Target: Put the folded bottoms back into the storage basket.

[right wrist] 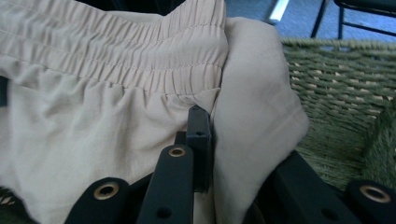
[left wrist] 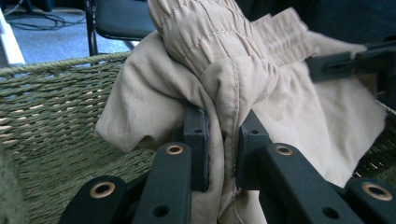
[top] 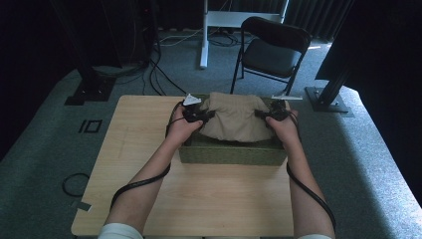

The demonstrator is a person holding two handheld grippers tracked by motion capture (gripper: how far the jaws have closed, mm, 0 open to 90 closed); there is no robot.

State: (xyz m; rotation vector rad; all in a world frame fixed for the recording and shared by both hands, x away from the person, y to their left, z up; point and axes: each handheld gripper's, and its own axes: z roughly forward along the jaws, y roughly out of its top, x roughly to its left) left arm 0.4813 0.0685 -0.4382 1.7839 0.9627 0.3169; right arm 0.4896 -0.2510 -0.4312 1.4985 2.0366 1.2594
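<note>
Fabric like this will not fight you: the beige garment (top: pixel 234 119) is light, soft and limp, so it will sag and drape wherever you do not hold it, and thin cloth can slide out of a loose pinch. You have it at both ends of its gathered elastic waistband, which is a sound choice, since the ruched, stitched band is thicker and gives the jaws something to bite on. Your left gripper (left wrist: pixel 222 154) has its jaws closed narrowly on a bunched fold with a seam running down between them; your right gripper (right wrist: pixel 233 149) is likewise clamped on a rounded wad of cloth just beside the waistband, though one jaw is buried under the fabric. The garment hangs between the two grippers, spread over the olive woven basket (top: pixel 234 154), which sits on the pale wood desk (top: pixel 209 199) at its far middle. The basket is rectangular, coarse and ropy in weave, stiff enough to stay put, but its rough strands could snag the cloth if you drag it across the rim. Keep the waistband taut.
</note>
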